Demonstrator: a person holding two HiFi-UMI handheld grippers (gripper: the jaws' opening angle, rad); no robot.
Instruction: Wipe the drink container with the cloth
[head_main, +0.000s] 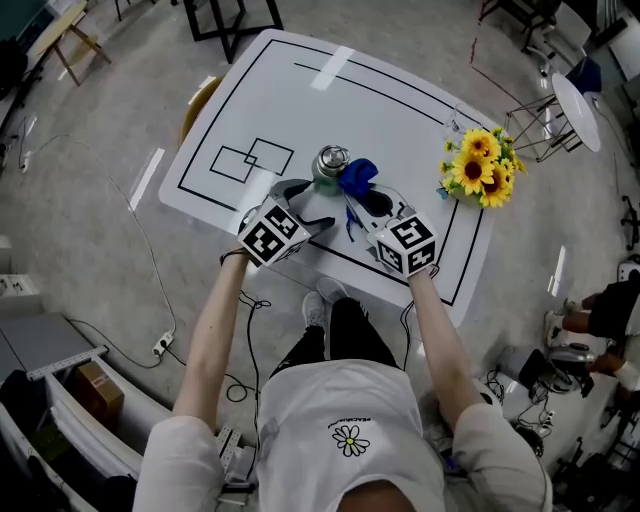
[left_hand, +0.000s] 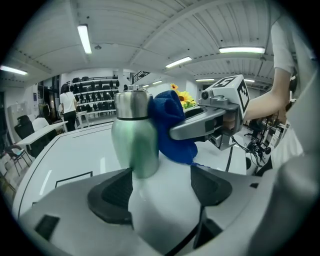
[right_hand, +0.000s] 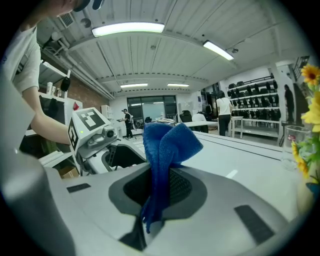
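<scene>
- Your drink container (left_hand: 134, 135): metal, smooth; brushed steel lid and neck, green body with a satin sheen.
- The cloth (right_hand: 167, 145) pinched in your right gripper (right_hand: 157, 189): blue fabric, fuzzy nap, matt, soft folds.
- Your left gripper (left_hand: 161, 189): smooth grey plastic shell with a slight sheen; its pads (left_hand: 112, 195) are black, matt and look rubbery.
- Right gripper's pads: dark, matt, finely textured.
- Tabletop (head_main: 380, 110): white, smooth, glossy enough to mirror the ceiling lights; its black lines are matt.
- Vase (right_hand: 289, 145): clear glass.
</scene>
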